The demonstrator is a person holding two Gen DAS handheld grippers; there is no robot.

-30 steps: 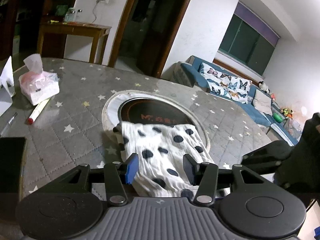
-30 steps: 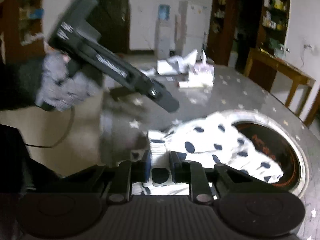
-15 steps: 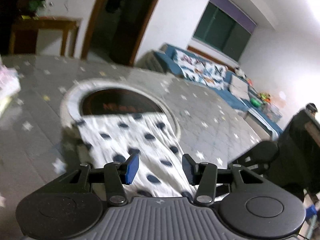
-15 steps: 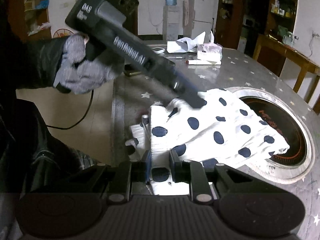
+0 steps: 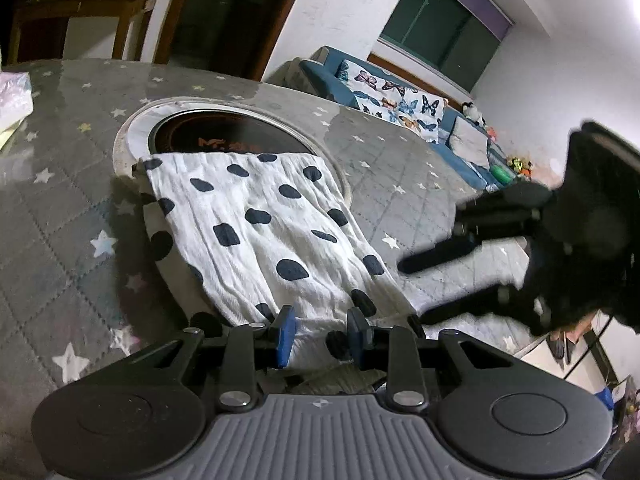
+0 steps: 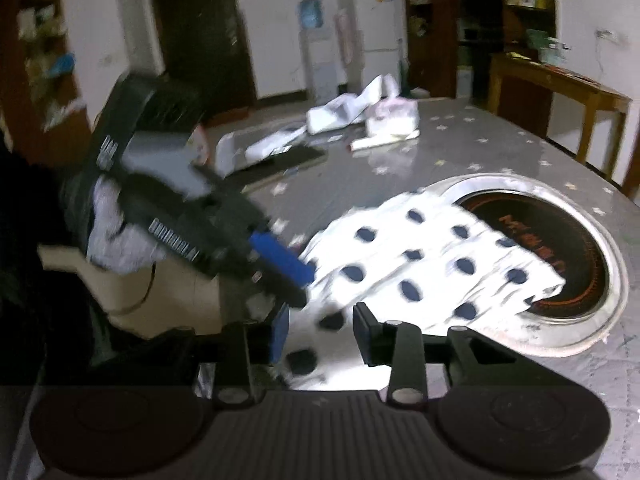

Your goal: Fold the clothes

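Note:
A white garment with dark dots (image 5: 256,216) lies folded in a long strip on the grey star-patterned table (image 5: 60,264). Its far end rests over the round inset cooker (image 5: 224,136). My left gripper (image 5: 320,336) is open low at the garment's near end, and white fabric shows between its blue pads. My right gripper (image 6: 320,336) is open above the same near end of the blurred garment (image 6: 420,264), gripping nothing. The right gripper (image 5: 412,292) also appears at the garment's right edge in the left wrist view. The left gripper (image 6: 308,288) shows in the right wrist view, in a gloved hand (image 6: 116,240).
Across the table lie a tissue pack (image 6: 392,116), loose white papers (image 6: 340,112), a marker (image 6: 380,142) and a dark flat device (image 6: 292,158). The table edge runs close beside the garment's near end. A wooden side table (image 6: 560,84) and a blue sofa (image 5: 400,96) stand beyond.
My right gripper has opened and let go of the garment's near end. My left gripper has dropped closer to that end and its pads have narrowed. The garment now lies flatter.

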